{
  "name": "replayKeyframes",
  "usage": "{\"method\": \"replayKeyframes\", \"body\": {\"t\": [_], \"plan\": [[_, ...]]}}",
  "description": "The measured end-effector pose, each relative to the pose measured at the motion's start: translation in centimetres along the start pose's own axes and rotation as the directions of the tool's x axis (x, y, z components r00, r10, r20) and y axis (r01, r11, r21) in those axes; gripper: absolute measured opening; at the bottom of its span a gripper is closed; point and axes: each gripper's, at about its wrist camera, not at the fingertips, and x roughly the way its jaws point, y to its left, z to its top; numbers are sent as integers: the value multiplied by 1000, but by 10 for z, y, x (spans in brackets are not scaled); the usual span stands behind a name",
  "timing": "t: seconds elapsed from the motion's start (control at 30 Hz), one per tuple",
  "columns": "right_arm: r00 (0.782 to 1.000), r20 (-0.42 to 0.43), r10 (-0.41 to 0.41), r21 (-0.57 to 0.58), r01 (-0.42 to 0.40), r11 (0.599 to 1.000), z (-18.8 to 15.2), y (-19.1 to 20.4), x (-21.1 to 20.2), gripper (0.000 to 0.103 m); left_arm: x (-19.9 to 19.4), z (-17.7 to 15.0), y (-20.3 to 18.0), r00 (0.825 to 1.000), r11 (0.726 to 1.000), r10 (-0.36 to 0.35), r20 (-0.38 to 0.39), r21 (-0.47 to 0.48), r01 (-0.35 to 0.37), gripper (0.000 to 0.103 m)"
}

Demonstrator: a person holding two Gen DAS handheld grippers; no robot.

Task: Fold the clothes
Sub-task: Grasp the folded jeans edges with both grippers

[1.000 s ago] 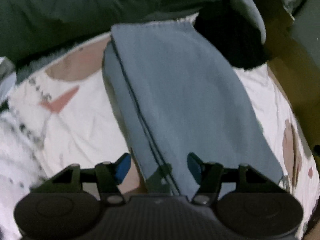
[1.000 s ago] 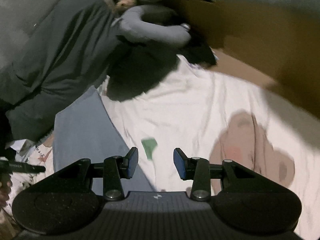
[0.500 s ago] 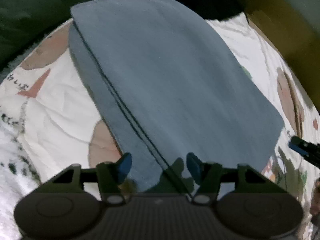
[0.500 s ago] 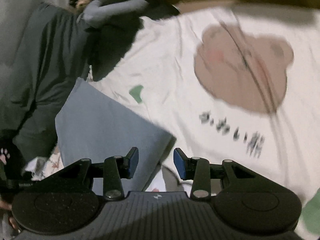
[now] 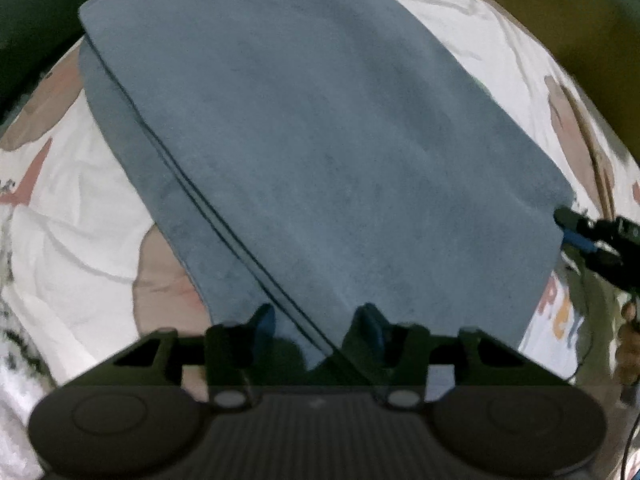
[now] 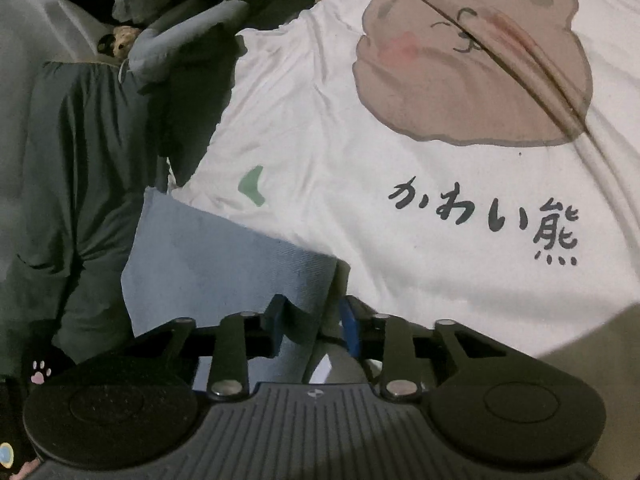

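The soft, limp folded blue cloth garment point(image 5: 320, 140) lies on the bear-print white bedsheet point(image 6: 320, 120) — both my fingers spread open astride its near corners, best pinched through all layers.

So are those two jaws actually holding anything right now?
Nothing is clamped yet. Both the left gripper and right gripper are open, each straddling a near corner of the folded blue cloth.

White bedsheet point(image 6: 320, 128) with brown bear print point(image 6: 472, 64), dim light, brown surface point(image 5: 560, 12) beyond.
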Motion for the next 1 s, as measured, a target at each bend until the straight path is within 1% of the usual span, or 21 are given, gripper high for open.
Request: {"method": "replayKeyframes", "body": {"t": [0.03,0.07,0.13,0.27,0.4,0.47,0.6,0.67,0.73,0.8,0.9,0.97,1.0], "plan": [[1000,1,0,8,0,1000,-1,-1,1,15,2,0,-1,1000,1000,6,-6,7,-6,50],[1000,3,-2,16,2,1000,-1,-2,3,12,4,-1,-1,1000,1000,12,-12,13,-12,51],[1000,6,-4,33,4,999,-3,-5,6,11,8,-1,-3,999,999,26,-21,27,-26,52],[1000,-9,16,140,-15,990,2,-16,9,12,12,-1,-7,999,998,43,-31,37,-41,52],[1000,-18,24,184,-20,983,5,-17,9,12,9,-4,-6,999,998,40,-28,39,-39,52],[999,-19,43,209,-39,977,3,-19,8,12,6,-7,-7,999,998,42,-27,44,-41,52],[1000,-26,17,151,-13,988,-2,-12,1,12,-2,-12,-14,998,996,53,-19,70,-51,49],[999,-40,-1,114,6,993,-6,-6,0,12,-7,-13,-18,999,996,47,-14,71,-46,47],[998,-57,-19,72,23,997,-12,1,0,12,-15,-11,-24,1000,997,17,-4,79,-17,45],[997,-72,-38,23,40,999,-19,9,-1,12,-22,-9,-32,1000,994,-22,5,110,22,41],[993,-95,-63,-50,58,997,-30,19,-2,12,-26,-7,-48,997,983,-80,-1,168,79,38],[993,-98,-66,-71,59,996,-37,22,-4,12,-29,-5,-58,993,972,-118,-7,205,117,32],[993,-100,-65,-67,58,996,-39,22,-5,12,-28,-2,-63,991,968,-131,-11,215,130,31]]}}
